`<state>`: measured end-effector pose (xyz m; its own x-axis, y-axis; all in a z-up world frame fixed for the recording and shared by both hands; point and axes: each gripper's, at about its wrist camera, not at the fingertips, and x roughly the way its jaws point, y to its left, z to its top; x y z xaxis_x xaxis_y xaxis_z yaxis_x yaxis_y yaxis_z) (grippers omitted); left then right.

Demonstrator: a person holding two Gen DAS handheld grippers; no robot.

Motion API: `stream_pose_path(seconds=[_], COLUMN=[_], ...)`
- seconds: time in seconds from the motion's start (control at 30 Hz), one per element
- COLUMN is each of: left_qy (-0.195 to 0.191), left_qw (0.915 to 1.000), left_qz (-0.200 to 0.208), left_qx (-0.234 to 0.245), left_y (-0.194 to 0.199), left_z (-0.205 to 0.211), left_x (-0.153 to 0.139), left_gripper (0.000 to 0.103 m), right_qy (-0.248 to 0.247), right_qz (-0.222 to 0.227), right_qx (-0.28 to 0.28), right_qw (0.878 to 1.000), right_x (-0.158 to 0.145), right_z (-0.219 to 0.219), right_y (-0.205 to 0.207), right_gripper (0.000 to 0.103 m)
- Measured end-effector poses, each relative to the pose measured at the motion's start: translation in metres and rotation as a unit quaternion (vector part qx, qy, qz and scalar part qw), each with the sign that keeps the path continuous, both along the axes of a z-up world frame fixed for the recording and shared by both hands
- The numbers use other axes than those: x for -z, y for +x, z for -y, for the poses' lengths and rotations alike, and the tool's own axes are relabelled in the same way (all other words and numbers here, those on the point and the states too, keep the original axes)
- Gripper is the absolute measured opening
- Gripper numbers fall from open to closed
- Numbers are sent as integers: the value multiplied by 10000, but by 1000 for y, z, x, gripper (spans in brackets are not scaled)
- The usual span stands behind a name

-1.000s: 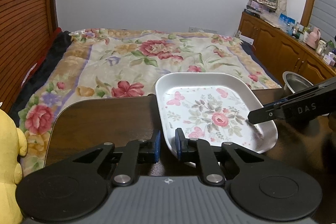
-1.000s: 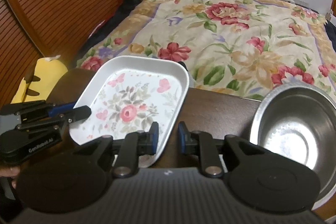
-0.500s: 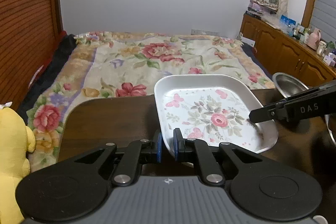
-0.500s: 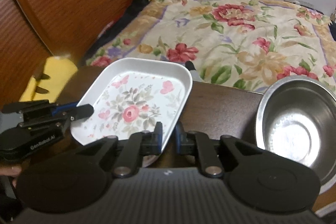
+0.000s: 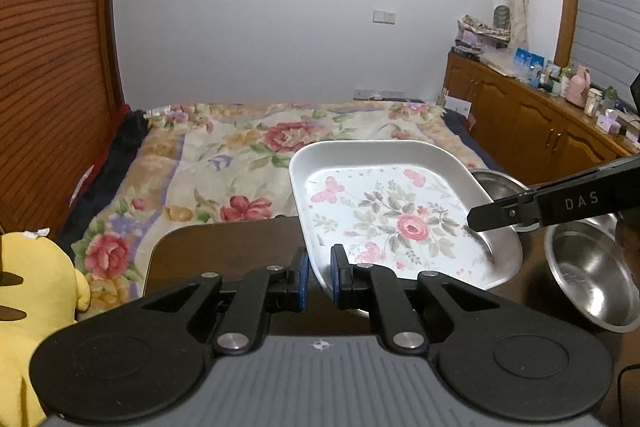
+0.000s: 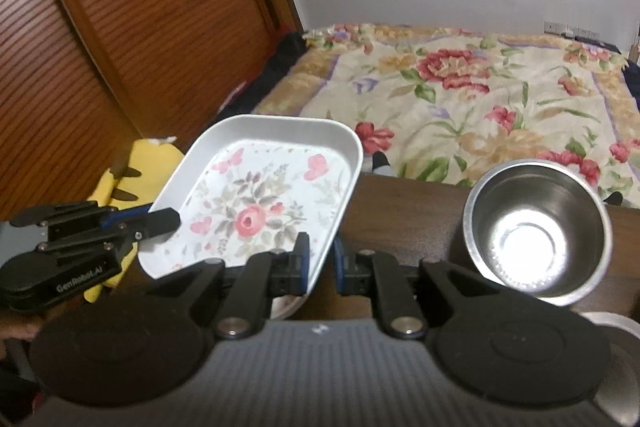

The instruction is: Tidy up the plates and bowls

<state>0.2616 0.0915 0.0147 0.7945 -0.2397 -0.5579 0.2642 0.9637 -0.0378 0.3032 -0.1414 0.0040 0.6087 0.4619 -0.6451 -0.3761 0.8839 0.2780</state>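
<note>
So both claws have hold of the same floral tray [image 5: 400,223] right now. The left gripper [image 5: 318,277] is clamped on the tray's near-left edge, with a blue pad on each side of the rim, down at about 6 o'clock in its own camera. The right gripper [image 6: 320,267] pinches the opposite rim the same way, also at 6 o'clock in its view. The tray looks lifted off the dark wooden table [image 5: 224,247], tilted a bit, with its far end over the table edge towards the bed [image 5: 224,163].

There's a steel bowl [image 6: 538,231] sitting upright on the table at roughly 3 o'clock from the right gripper, near the tray but apart from it. A yellow plush toy [image 5: 28,291] sits off at 9 o'clock in the left view, beside the table.
</note>
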Motion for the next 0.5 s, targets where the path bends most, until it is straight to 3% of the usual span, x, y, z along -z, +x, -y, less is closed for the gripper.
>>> stream_pose_path(seconds=[0.5], left_qy=[-10], left_qw=[9997], left_qz=[245], left_qx=[65], left_y=[-60], left_z=[9], left_x=[-20], left_gripper=[13], right_qy=[155], right_qz=[364], right_qx=[33], right_qw=[9992], right_x=[-18], right_z=[22], right_y=[-54], right_gripper=[14])
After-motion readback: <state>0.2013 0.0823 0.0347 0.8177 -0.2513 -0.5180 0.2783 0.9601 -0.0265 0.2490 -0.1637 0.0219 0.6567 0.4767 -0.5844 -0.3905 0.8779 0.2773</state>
